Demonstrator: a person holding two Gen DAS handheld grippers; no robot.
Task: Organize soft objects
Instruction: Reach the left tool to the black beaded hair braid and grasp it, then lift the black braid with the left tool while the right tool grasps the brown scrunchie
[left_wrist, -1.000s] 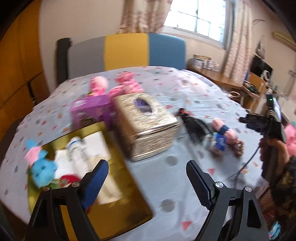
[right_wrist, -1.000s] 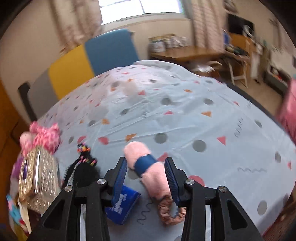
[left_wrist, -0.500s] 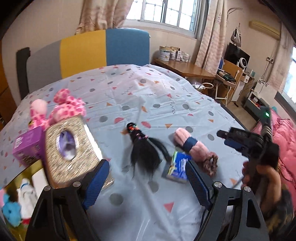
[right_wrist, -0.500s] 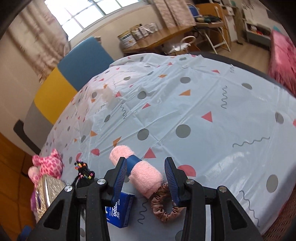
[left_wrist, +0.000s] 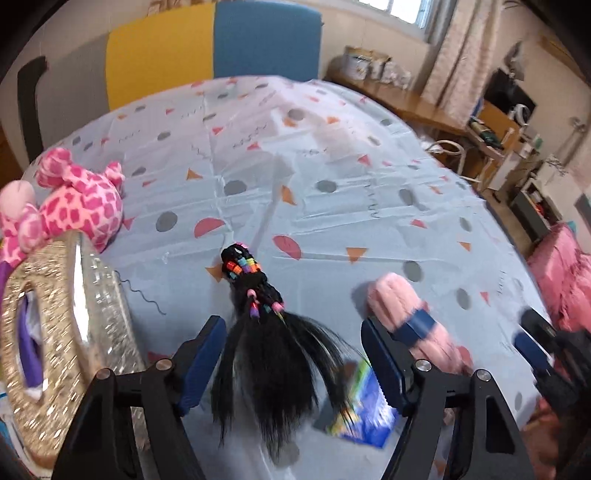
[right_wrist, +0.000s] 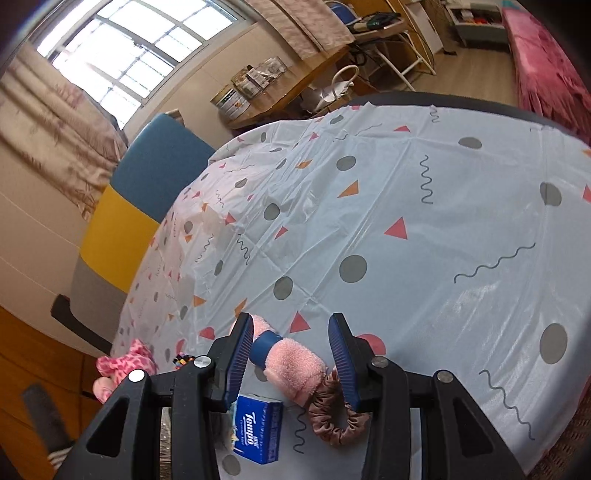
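A black hairpiece (left_wrist: 266, 343) with coloured beads lies on the patterned tablecloth (left_wrist: 332, 155). My left gripper (left_wrist: 293, 365) hangs over it, jaws closing, the hair strands between the fingers, the pads not pressing. To its right lie a pink fuzzy roll (left_wrist: 402, 314) with a blue band and a blue tissue pack (left_wrist: 364, 413). In the right wrist view my right gripper (right_wrist: 291, 356) is open, hovering above the pink roll (right_wrist: 295, 365). A brown scrunchie (right_wrist: 332, 424) and the tissue pack (right_wrist: 256, 430) sit just below it.
A gold glittery tissue box (left_wrist: 55, 332) stands at the left, a pink spotted plush (left_wrist: 81, 210) behind it. A grey, yellow and blue chair back (left_wrist: 221, 44) rises beyond the table. A person's hand (left_wrist: 546, 424) holds the right gripper at the lower right.
The left gripper swung right, away from the gold tray and tissue box, to over the hairpiece, and its jaws narrowed. The right gripper rolled and crept closer to the pink roll.
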